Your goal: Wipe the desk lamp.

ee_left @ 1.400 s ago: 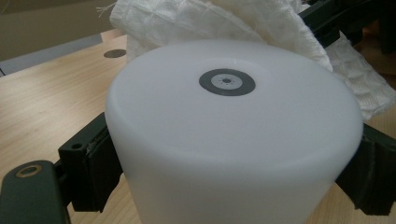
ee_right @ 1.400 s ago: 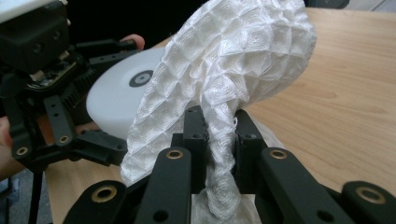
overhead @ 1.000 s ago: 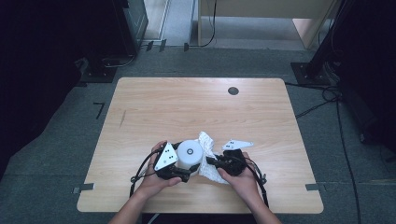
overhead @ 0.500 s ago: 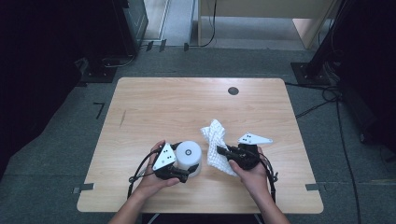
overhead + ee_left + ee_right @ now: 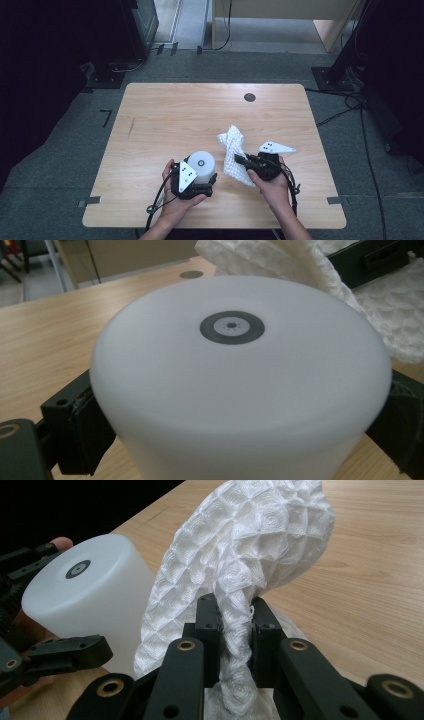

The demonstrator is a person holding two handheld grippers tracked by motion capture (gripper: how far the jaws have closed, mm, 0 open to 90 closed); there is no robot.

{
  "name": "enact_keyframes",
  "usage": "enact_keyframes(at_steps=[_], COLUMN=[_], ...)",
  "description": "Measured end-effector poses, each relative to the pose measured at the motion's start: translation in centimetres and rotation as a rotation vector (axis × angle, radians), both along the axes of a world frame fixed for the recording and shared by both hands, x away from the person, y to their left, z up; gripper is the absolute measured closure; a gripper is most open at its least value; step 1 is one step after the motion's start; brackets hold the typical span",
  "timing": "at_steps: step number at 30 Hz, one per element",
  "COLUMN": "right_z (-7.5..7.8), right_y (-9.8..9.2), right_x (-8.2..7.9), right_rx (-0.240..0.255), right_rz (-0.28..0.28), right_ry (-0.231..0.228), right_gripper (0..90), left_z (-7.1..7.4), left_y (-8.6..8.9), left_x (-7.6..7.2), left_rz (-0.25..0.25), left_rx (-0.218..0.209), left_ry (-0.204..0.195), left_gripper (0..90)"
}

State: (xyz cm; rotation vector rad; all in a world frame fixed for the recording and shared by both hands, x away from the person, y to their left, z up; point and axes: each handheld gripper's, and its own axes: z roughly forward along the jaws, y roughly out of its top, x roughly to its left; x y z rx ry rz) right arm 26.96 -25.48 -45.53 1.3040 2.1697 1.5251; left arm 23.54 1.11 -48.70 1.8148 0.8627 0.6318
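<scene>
The left gripper (image 5: pixel 206 186) is clamped on a white container (image 5: pixel 202 165) that stands upright near the front edge of the wooden table (image 5: pixel 165 115); in the left gripper view its pads press against both sides of the container (image 5: pixel 240 390), one jaw at each flank. The container's flat top carries a small dark ring with a pale centre (image 5: pixel 232 327); no lettering, brand or label can be read on it, and the ring's detail is too fine to make out.

The right gripper (image 5: pixel 235 615) is closed on a white cloth (image 5: pixel 250 545) with a raised diamond weave; the jaws stand nearly together with a twisted bunch of the fabric pinched between them. In the high view the right gripper (image 5: pixel 241 160) holds the cloth (image 5: pixel 233 150) just right of the container, the fabric rising above the table and draping down beside the person's right hand (image 5: pixel 272 186).

A round dark grommet (image 5: pixel 250 97) sits in the table near its far edge; each gripper bears a pale three-cornered plate marked with small dots, without legible writing.
</scene>
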Motion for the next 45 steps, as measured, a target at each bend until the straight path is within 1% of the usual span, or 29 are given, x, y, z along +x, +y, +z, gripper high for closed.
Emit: enact_keyframes(at_steps=[1, 2, 4, 7, 9, 10, 12, 13, 15, 17, 18, 19, 21, 23, 24, 25, 26, 27, 28, 30, 32, 33, 35, 36, 38, 39, 42, 43, 45], right_z=[0.0, 0.0, 0.0, 0.1, 0.2, 0.4, 1.0, 1.3, 2.3, 3.3, 3.7, 3.9, 3.9, 3.5, 3.2, 2.9, 2.5, 2.2, 1.8, 0.7, -0.7, -1.3, -2.0, -2.0, -1.4, -0.9, 1.1, 1.7, 2.7], right_y=[0.0, 0.0, 0.0, 0.0, 0.0, 0.1, 0.4, 0.6, 1.1, 1.9, 2.3, 2.7, 3.5, 4.2, 4.4, 4.4, 4.4, 4.3, 4.4, 4.8, 5.1, 5.2, 5.4, 5.4, 5.3, 5.2, 4.5, 4.3, 4.0], right_x=[0.0, 0.0, 0.0, -0.1, -0.2, -0.3, -0.6, -0.9, -1.5, -2.3, -2.7, -2.9, -3.3, -3.4, -3.4, -3.3, -3.2, -3.0, -2.9, -2.4, -1.9, -1.7, -1.5, -1.5, -1.6, -1.7, -2.3, -2.4, -2.7], right_rx=[0.001, 0.000, 0.001, 0.005, 0.011, 0.018, 0.038, 0.050, 0.082, 0.107, 0.110, 0.104, 0.088, 0.049, 0.032, 0.026, 0.031, 0.022, -0.004, -0.057, -0.092, -0.105, -0.122, -0.123, -0.115, -0.101, -0.034, -0.019, 0.001], right_rz=[0.000, 0.000, 0.000, 0.001, 0.011, 0.016, 0.045, 0.067, 0.106, 0.150, 0.165, 0.175, 0.187, 0.183, 0.177, 0.173, 0.168, 0.163, 0.158, 0.153, 0.143, 0.141, 0.144, 0.142, 0.140, 0.139, 0.148, 0.149, 0.147], right_ry=[0.001, 0.000, 0.002, 0.002, -0.006, -0.009, -0.032, -0.050, -0.089, -0.141, -0.154, -0.167, -0.167, -0.161, -0.157, -0.155, -0.145, -0.131, -0.123, -0.079, -0.015, 0.009, 0.040, 0.042, 0.023, 0.005, -0.063, -0.090, -0.114], right_gripper=[78.7, 78.7, 78.7, 78.7, 78.7, 78.7, 78.7, 78.7, 78.7, 78.7, 78.7, 78.7, 78.8, 78.8, 78.8, 78.8, 78.8, 78.8, 78.9, 78.9, 78.9, 78.9, 78.9, 78.9, 78.9, 78.8, 78.7, 78.7, 78.7], left_z=[0.0, 0.0, 0.0, 0.1, 0.3, 0.6, 1.1, 1.5, 1.8, 1.9, 1.9, 1.9, 2.0, 2.1, 2.1, 2.1, 2.0, 2.1, 2.2, 2.5, 2.7, 2.7, 2.7, 2.6, 2.5, 2.4, 2.1, 2.0, 2.0], left_y=[0.0, 0.1, 0.4, 1.1, 1.7, 2.1, 3.0, 3.6, 4.2, 4.4, 4.3, 4.3, 3.9, 3.6, 3.5, 3.5, 3.6, 3.7, 3.7, 3.9, 4.0, 4.1, 4.2, 4.2, 4.1, 4.0, 3.6, 3.4, 3.2], left_x=[0.0, 0.1, 0.3, 0.9, 1.3, 1.5, 2.0, 2.3, 2.7, 2.7, 2.6, 2.6, 2.4, 2.2, 2.2, 2.2, 2.2, 2.2, 2.2, 2.3, 2.3, 2.3, 2.3, 2.3, 2.3, 2.3, 2.2, 2.2, 2.1], left_rz=[0.013, 0.004, -0.009, -0.069, -0.105, -0.125, -0.183, -0.221, -0.271, -0.305, -0.319, -0.329, -0.356, -0.376, -0.379, -0.377, -0.377, -0.377, -0.377, -0.373, -0.371, -0.368, -0.366, -0.363, -0.354, -0.353, -0.363, -0.364, -0.368], left_rx=[0.000, -0.004, -0.004, -0.001, -0.003, -0.013, -0.043, -0.064, -0.086, -0.078, -0.072, -0.067, -0.070, -0.067, -0.065, -0.064, -0.064, -0.072, -0.085, -0.100, -0.104, -0.105, -0.099, -0.097, -0.085, -0.074, -0.057, -0.057, -0.055], left_ry=[-0.001, 0.004, 0.003, 0.008, -0.004, -0.011, -0.029, -0.024, -0.018, -0.019, -0.018, -0.020, -0.023, -0.026, -0.026, -0.025, -0.026, -0.024, -0.022, -0.027, -0.036, -0.037, -0.035, -0.038, -0.038, -0.039, -0.034, -0.033, -0.033], left_gripper=[5.7, 7.5, 8.0, 8.5, 8.5, 8.5, 8.6, 8.6, 8.6, 8.6, 8.6, 8.6, 8.6, 8.6, 8.6, 8.7, 8.7, 8.7, 8.7, 8.7, 8.7, 8.7, 8.7, 8.7, 8.7, 8.7, 8.7, 8.7, 8.7])
